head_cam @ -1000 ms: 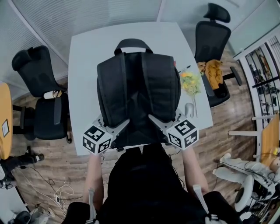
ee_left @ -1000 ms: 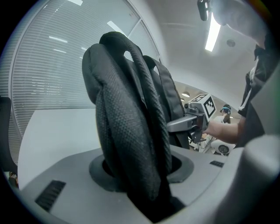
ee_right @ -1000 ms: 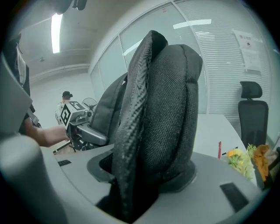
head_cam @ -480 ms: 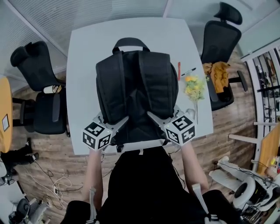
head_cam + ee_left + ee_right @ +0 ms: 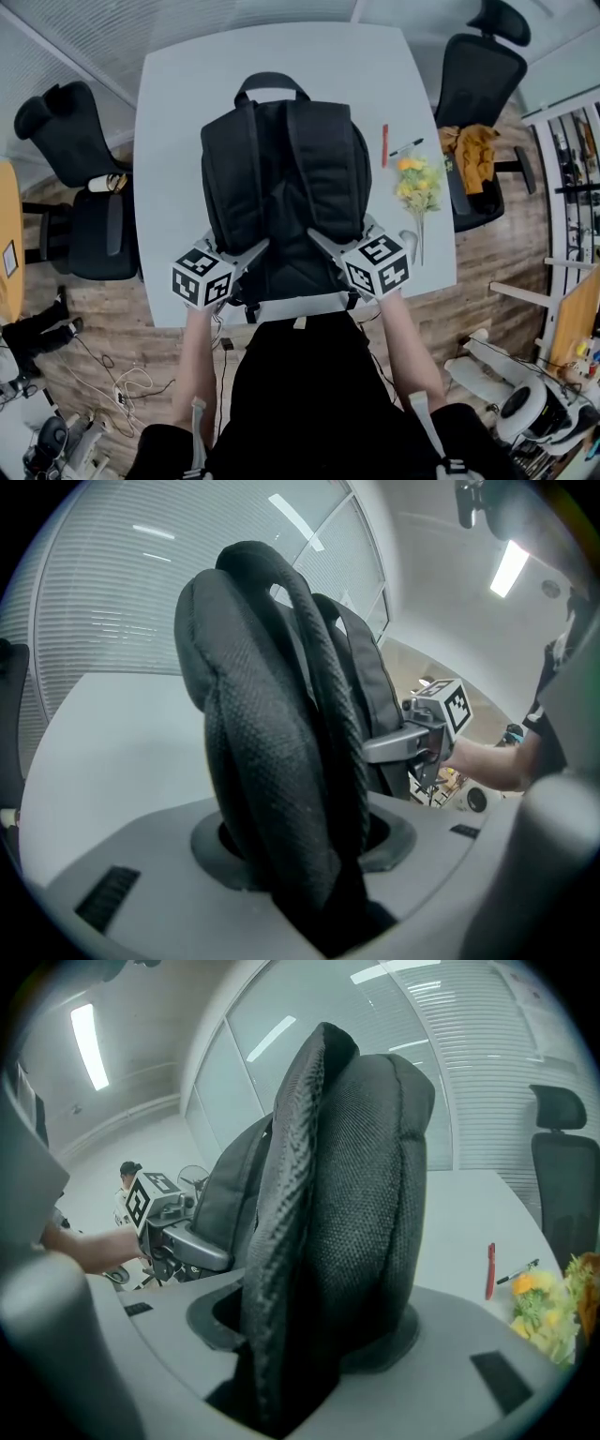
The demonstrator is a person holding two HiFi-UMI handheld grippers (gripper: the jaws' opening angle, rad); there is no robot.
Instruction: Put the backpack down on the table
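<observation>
A black backpack (image 5: 281, 178) hangs over the white table (image 5: 178, 141), straps side up, its top handle pointing to the far edge. My left gripper (image 5: 255, 251) is shut on the left shoulder strap (image 5: 272, 761), which fills the gap between its jaws. The right gripper (image 5: 321, 242) is shut on the right shoulder strap (image 5: 347, 1222) in the same way. Each gripper view shows the other gripper across the pack: the right gripper (image 5: 422, 738) and the left gripper (image 5: 173, 1227). The pack's underside and whether it touches the table are hidden.
Yellow flowers (image 5: 417, 183), a red pen (image 5: 384, 145) and a black pen (image 5: 406, 148) lie on the table's right side. Black office chairs stand at the left (image 5: 84, 216) and right (image 5: 478, 84), the right one holding an orange cloth (image 5: 469, 150). Cables lie on the wooden floor (image 5: 103, 394).
Both grippers have sunk and moved a little farther over the table, carrying the backpack with them. Their hold on the straps looks the same.
</observation>
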